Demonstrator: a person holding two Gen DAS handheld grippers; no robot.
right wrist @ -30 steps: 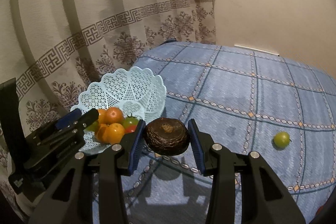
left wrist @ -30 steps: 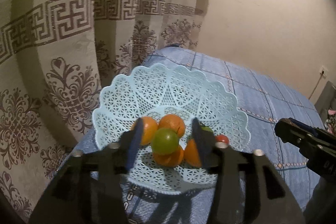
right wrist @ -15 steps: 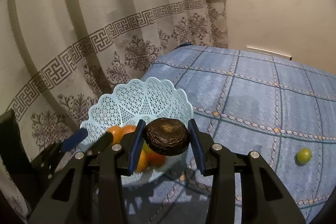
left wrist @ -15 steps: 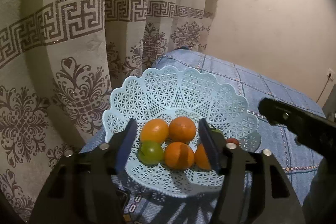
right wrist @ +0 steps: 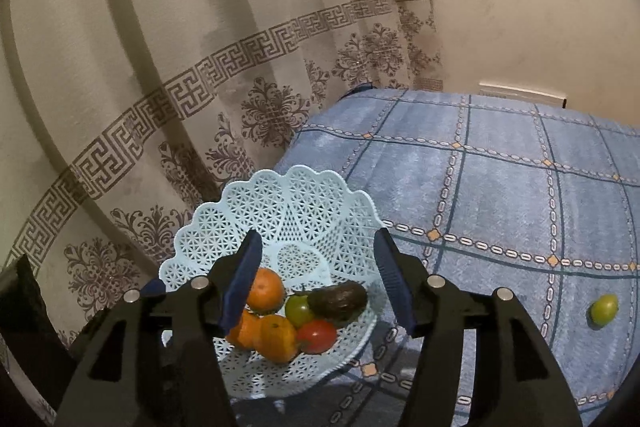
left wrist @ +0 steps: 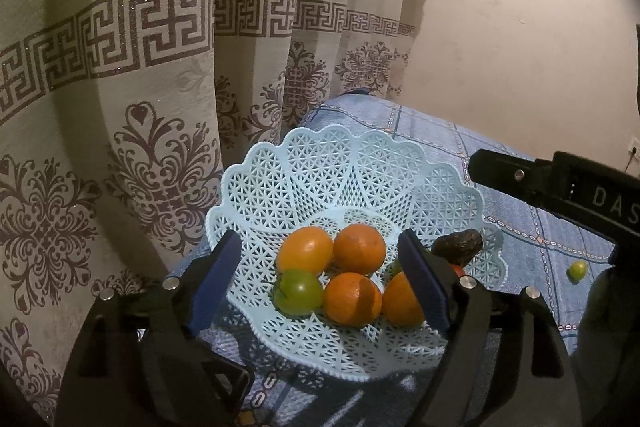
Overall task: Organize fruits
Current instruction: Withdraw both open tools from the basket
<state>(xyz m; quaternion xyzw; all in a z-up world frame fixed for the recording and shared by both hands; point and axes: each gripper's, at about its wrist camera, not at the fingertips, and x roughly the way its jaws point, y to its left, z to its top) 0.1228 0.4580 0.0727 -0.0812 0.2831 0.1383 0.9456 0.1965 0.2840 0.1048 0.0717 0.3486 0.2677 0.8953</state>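
Half a second earlier the avocado (right wrist: 338, 301) had been clamped in the right gripper (right wrist: 318, 279); it was now released, and lay in the basket (right wrist: 280, 195) against the near-right wall, touching a green fruit (right wrist: 297, 309) and just above a tomato (right wrist: 317, 335). The right jaws were spread wide and empty above the basket. The left gripper (left wrist: 320, 285) was likewise held with its jaws apart and nothing between them, poised over the oranges (left wrist: 358, 248) at the basket's near rim.

The placing step was judged finished for this fruit. One lime (right wrist: 604, 309) was left out on the blue bed cover (right wrist: 500, 195), well apart from the basket, to the right. The next move was judged to call for the right gripper to be drawn back clear of the basket wall, carried across the cover, and lowered with its jaws straddling the lime before being closed. A light grasp would be wanted, since so small and round a fruit could roll on the soft cover.
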